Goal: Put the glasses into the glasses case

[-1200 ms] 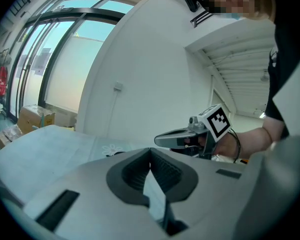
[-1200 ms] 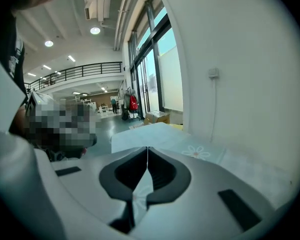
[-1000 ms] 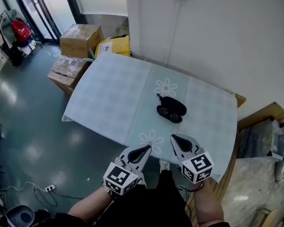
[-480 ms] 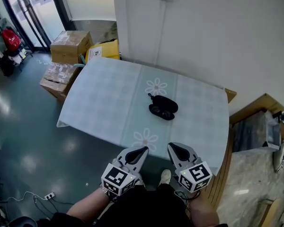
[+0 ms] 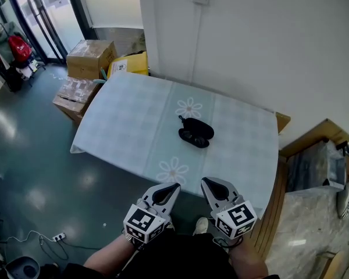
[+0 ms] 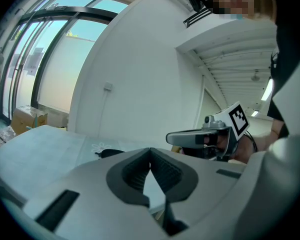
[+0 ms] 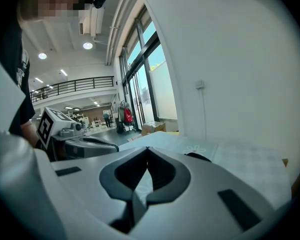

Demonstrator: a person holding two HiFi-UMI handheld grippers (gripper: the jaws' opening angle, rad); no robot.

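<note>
A black glasses case [image 5: 199, 128] lies in the middle of a table with a pale checked cloth [image 5: 128, 121]. The dark glasses [image 5: 191, 138] rest against the case's near side. Both grippers hover off the table's near edge, close to my body. My left gripper [image 5: 167, 191] is shut with nothing in it, and so is my right gripper [image 5: 212, 184]. In the left gripper view the left gripper [image 6: 150, 150] has its tips together, with the case [image 6: 109, 153] a dark shape far ahead. In the right gripper view the right gripper [image 7: 148, 149] looks the same, with the case [image 7: 197, 157] beyond it.
Cardboard boxes [image 5: 87, 54] and a yellow box [image 5: 131, 64] stand on the floor past the table's far left corner. A white wall runs behind the table. Wooden furniture [image 5: 314, 144] is at the right. A cable and socket [image 5: 58, 236] lie on the floor at the left.
The head view has shifted, so the table and case sit a little further left and higher in the picture. Both grippers stay shut near my body.
</note>
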